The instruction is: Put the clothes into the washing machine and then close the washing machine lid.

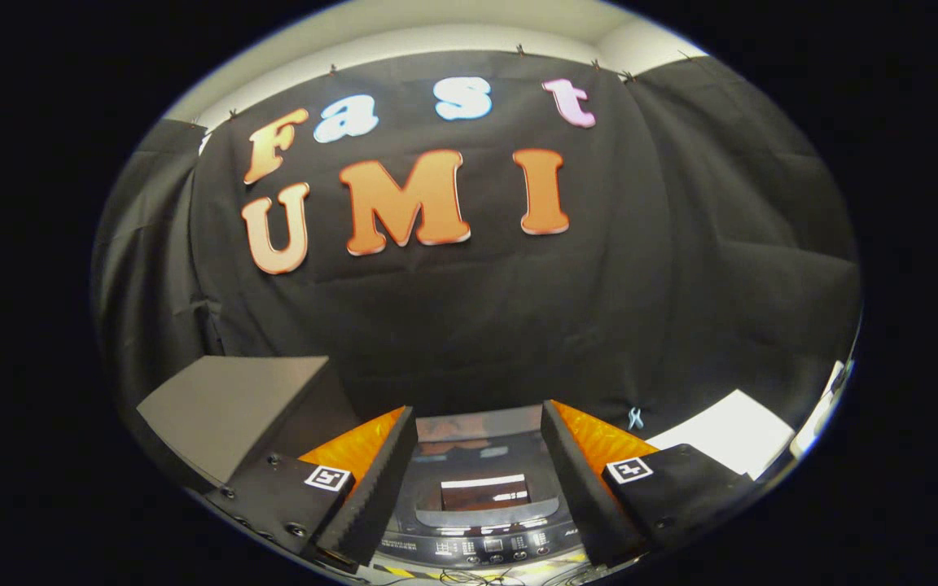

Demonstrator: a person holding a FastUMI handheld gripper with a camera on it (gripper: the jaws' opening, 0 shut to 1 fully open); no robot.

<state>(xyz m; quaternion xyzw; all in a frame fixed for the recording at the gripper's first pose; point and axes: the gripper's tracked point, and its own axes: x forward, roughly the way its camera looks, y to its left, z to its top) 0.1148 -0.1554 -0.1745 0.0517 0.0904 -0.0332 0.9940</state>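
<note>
The gripper (479, 472) hovers above the washing machine (481, 521), fingers spread apart and holding nothing. The machine's lid (481, 480) (glossy, lying flat) sits between the fingers, control panel (485, 549) nearest the gripper.

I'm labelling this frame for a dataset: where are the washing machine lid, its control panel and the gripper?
washing machine lid (481, 464): gripper view, on its glossy closed top.
control panel (485, 547): gripper view, on the button row.
gripper (479, 443): gripper view, midway between the open fingertips.
</note>
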